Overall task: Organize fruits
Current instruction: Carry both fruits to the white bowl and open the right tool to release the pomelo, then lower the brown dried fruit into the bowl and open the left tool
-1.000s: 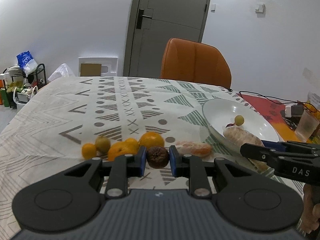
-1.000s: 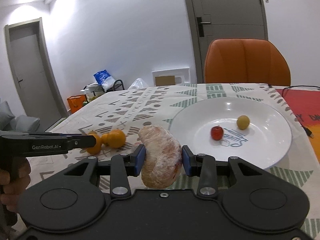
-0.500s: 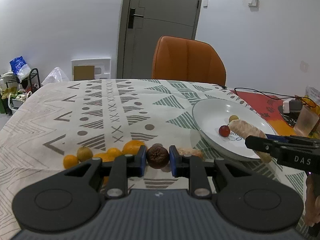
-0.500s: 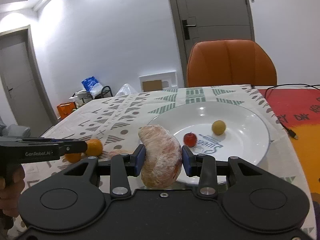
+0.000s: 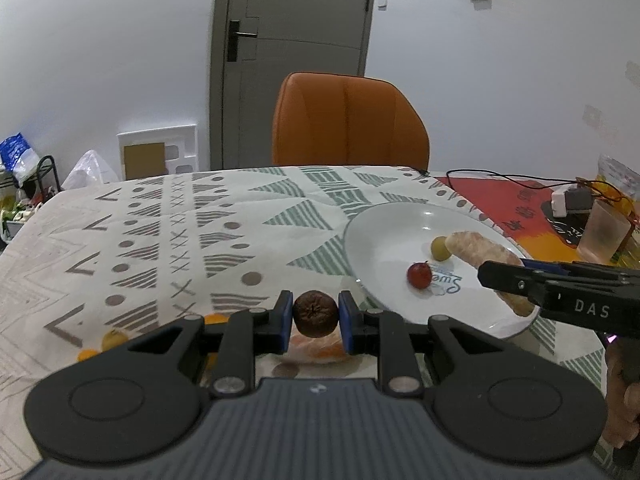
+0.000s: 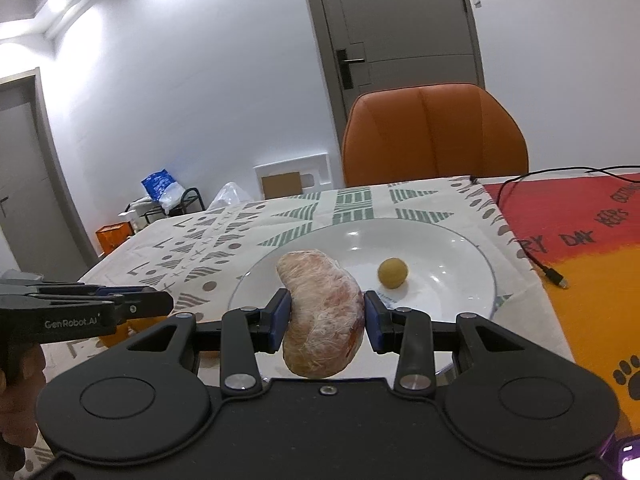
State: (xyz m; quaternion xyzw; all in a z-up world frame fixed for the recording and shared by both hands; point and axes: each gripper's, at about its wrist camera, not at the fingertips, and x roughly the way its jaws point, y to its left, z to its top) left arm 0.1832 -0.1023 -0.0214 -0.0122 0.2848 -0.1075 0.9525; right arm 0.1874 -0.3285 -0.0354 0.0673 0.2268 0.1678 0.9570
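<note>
My left gripper is shut on a small brown wrinkled fruit, held above the patterned tablecloth just left of the white plate. My right gripper is shut on a large peeled citrus segment, held over the near part of the white plate. On the plate lie a small red fruit and a small yellow-green fruit, which also shows in the right wrist view. The right gripper with its segment shows in the left wrist view.
Small oranges and a greenish fruit lie on the cloth at lower left, partly hidden by my left gripper. A peeled orange piece lies below its jaws. An orange chair stands behind. A cable, charger and cup are at right.
Both grippers have moved forward and right toward the plate. The right gripper's segment is now over the plate and hides the red fruit in its view. Both grips are unchanged.
</note>
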